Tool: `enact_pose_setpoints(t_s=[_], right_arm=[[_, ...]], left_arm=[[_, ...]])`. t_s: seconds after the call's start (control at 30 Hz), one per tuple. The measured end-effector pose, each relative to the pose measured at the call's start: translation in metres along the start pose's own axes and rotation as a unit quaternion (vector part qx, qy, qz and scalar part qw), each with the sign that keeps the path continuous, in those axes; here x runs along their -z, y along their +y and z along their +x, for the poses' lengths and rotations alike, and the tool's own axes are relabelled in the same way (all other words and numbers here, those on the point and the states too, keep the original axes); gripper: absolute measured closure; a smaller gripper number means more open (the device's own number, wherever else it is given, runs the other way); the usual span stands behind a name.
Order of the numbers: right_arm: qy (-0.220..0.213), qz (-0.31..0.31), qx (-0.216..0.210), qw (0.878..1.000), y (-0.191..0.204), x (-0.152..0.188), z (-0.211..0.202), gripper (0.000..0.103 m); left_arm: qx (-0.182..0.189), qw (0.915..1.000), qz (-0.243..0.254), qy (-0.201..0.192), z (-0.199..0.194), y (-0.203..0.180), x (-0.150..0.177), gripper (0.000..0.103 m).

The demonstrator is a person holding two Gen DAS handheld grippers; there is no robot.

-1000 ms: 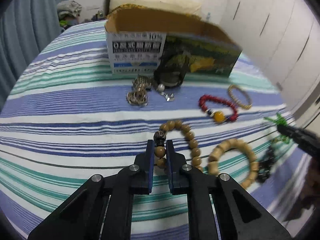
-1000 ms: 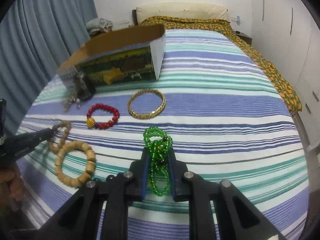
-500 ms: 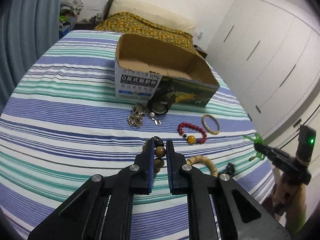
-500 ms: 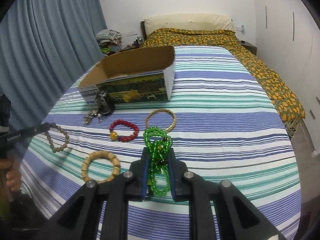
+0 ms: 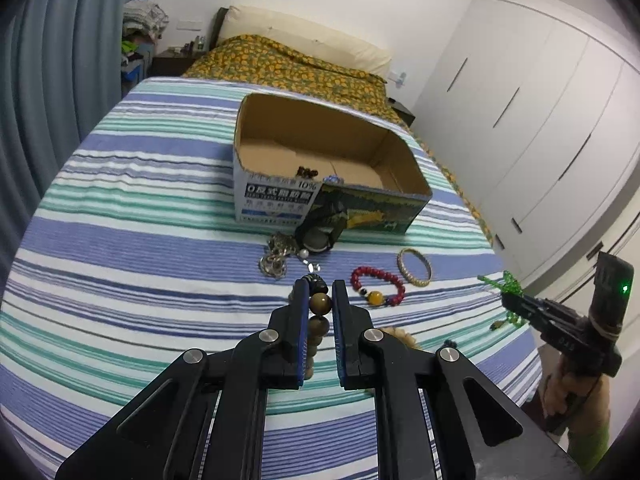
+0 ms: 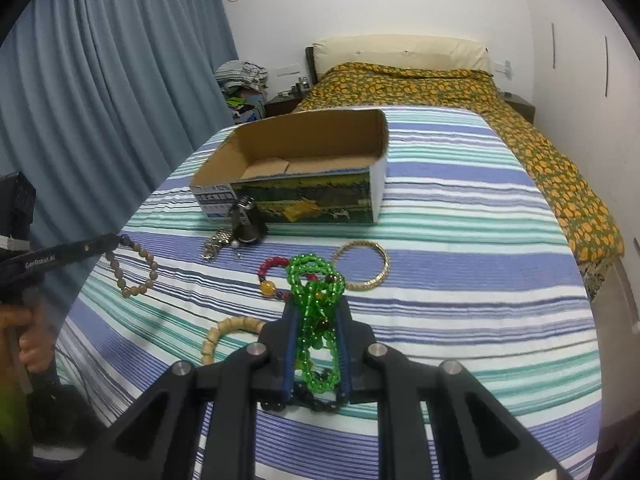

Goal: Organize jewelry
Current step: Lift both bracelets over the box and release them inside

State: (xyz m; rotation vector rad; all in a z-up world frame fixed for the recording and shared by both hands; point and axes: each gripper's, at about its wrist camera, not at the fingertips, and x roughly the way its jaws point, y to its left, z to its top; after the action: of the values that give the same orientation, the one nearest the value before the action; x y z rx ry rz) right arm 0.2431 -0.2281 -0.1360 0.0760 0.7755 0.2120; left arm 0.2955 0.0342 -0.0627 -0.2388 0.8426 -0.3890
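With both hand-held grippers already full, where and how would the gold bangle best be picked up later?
The gold bangle lies flat on the bedspread, clear of the red bracelet. Probably best from above, one finger inside the ring and one outside, pinching the near rim.

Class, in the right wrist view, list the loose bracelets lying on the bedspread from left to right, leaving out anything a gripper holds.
Pale wooden bead bracelet → red bead bracelet → gold bangle.

The bedsheet (image 6: 460,264) has blue, green and white stripes; one beaded bracelet (image 6: 316,280) is green, another bracelet (image 5: 378,290) is red.
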Motion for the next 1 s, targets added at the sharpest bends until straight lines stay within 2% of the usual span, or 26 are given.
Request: enact_pose_setpoints(t_s=[0.2, 0.73, 0.83, 1.0], right_arm=[[-0.003, -0.012, -0.011, 1.0, 0.011, -0.016, 0.001, 0.086], [-0.004, -0.026, -0.028, 0.999, 0.027, -0.052, 0.016, 0.086], [-0.002, -0.027, -0.028, 0.999, 0.025, -0.06, 0.02, 0.086], [-0.005, -0.027, -0.032, 0.999, 0.023, -0.081, 0.028, 0.086]], left_arm=[[-0.006, 0.9998, 0.015, -0.013, -0.009, -0.007, -0.018, 0.093], [-0.059, 0.9957, 0.063, -0.033, -0.002, -0.025, -0.062, 0.093], [-0.055, 0.9957, 0.067, -0.032, 0.001, -0.027, -0.072, 0.093], [-0.027, 0.9977, 0.057, -0.026, 0.011, -0.026, -0.1, 0.093]])
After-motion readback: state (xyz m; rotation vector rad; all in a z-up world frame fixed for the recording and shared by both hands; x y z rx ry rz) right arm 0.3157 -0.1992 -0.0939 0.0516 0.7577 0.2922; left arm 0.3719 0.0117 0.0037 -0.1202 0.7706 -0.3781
